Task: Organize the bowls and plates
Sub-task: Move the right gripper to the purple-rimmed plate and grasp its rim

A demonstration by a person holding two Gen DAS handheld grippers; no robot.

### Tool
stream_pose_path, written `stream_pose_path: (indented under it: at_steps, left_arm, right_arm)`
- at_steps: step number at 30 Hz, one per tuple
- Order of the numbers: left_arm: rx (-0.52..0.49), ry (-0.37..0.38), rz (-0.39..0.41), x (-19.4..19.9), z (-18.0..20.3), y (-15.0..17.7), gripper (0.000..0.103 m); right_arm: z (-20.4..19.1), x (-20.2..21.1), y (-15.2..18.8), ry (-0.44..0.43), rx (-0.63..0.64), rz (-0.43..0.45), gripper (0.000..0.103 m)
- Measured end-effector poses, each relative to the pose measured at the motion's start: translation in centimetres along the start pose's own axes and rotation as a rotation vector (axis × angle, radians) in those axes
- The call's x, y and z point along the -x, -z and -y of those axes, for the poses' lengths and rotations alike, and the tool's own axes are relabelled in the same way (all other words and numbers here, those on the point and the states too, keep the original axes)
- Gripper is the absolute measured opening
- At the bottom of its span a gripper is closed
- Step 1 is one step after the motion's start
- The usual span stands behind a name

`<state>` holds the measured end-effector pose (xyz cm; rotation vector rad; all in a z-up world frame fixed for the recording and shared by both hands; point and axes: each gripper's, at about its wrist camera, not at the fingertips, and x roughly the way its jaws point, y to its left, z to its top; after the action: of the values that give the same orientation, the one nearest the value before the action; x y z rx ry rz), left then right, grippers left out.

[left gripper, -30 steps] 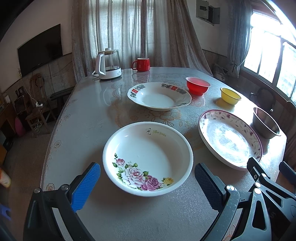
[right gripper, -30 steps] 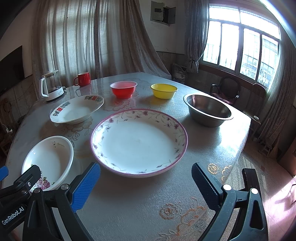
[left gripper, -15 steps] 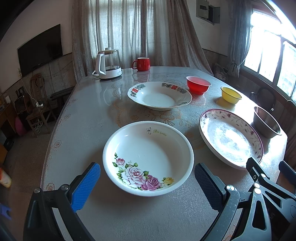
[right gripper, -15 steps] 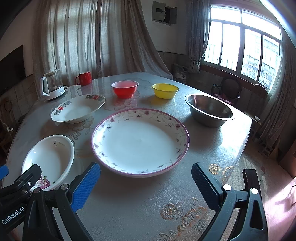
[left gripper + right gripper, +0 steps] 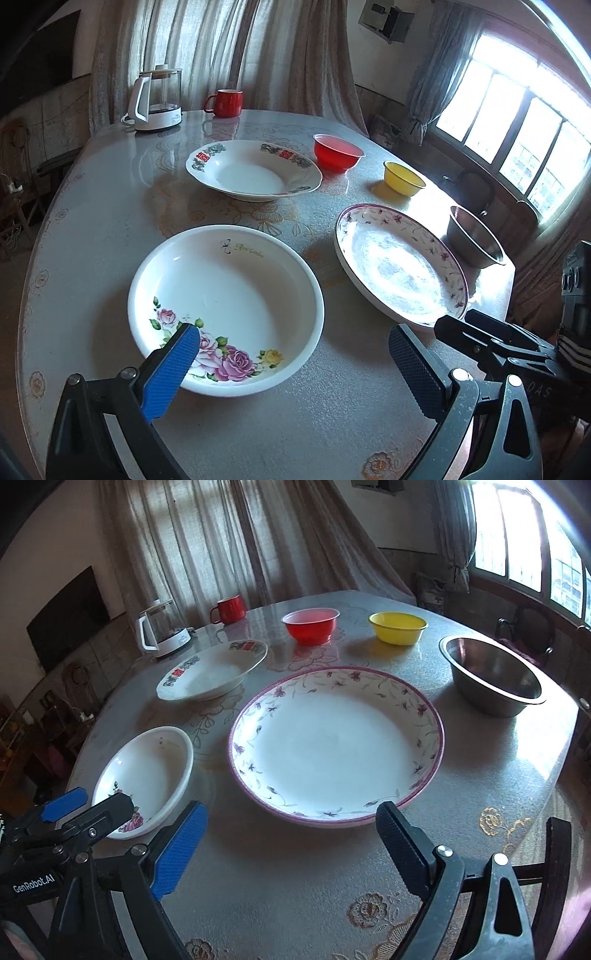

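Our left claw (image 5: 291, 362) gapes empty over the rose bowl (image 5: 225, 306) on the surface (image 5: 110, 192), while our right claw (image 5: 291, 838), just narrowing slightly, stands wide and empty before the purple-rimmed plate (image 5: 336, 746).

Kettle (image 5: 157, 99) at table's (image 5: 110, 177) 11 o'clock edge; red mug (image 5: 226, 103) beside it, toward 12; curtains (image 5: 236, 48) behind; window (image 5: 517, 122) at 2 o'clock.

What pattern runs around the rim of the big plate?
Small purple flowers on vines with a pink-purple edge line on the big plate; clearest in the right wrist view.
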<state>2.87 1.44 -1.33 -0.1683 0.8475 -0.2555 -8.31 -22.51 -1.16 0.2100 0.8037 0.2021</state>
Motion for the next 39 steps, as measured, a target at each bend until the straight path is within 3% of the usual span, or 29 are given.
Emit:
stream_pose_path:
  at_steps: [11, 17, 19, 22, 25, 30, 35, 37, 39]
  left_arm:
    - [0.045, 0.184, -0.071, -3.4, 3.3, -0.9, 0.103]
    - [0.020, 0.197, -0.049, -4.8, 6.3, -1.5, 0.103]
    - [0.008, 0.176, -0.083, -5.8, 7.1, -1.6, 0.103]
    - [-0.010, 0.088, -0.111, -6.9, 8.3, -1.5, 0.103]
    - [0.021, 0.079, -0.126, -7.6, 8.7, -1.3, 0.103]
    - [0.103, 0.054, -0.114, -8.0, 9.0, -1.2, 0.103]
    - [0.190, 0.038, -0.092, -7.9, 8.8, -1.0, 0.102]
    - [0.215, 0.019, -0.091, -7.8, 8.6, -0.7, 0.100]
    - [0.237, -0.003, -0.094, -7.9, 8.5, -0.4, 0.090]
  right_arm:
    - [7.8, -1.1, -6.8, -0.059, 0.125, -0.057, 0.095]
    - [9.4, -4.3, -10.3, -0.119, 0.246, -0.142, 0.093]
    - [9.5, -6.0, -11.2, -0.126, 0.298, -0.169, 0.091]
    - [9.6, -7.8, -12.2, -0.144, 0.361, -0.203, 0.087]
    - [9.9, -9.3, -13.2, -0.164, 0.408, -0.229, 0.086]
    - [10.2, -11.4, -13.8, -0.193, 0.502, -0.275, 0.075]
    - [10.3, -13.3, -13.8, -0.240, 0.565, -0.327, 0.075]
    - [10.1, -13.9, -13.8, -0.256, 0.600, -0.342, 0.073]
    - [9.8, -14.4, -13.8, -0.269, 0.631, -0.363, 0.070]
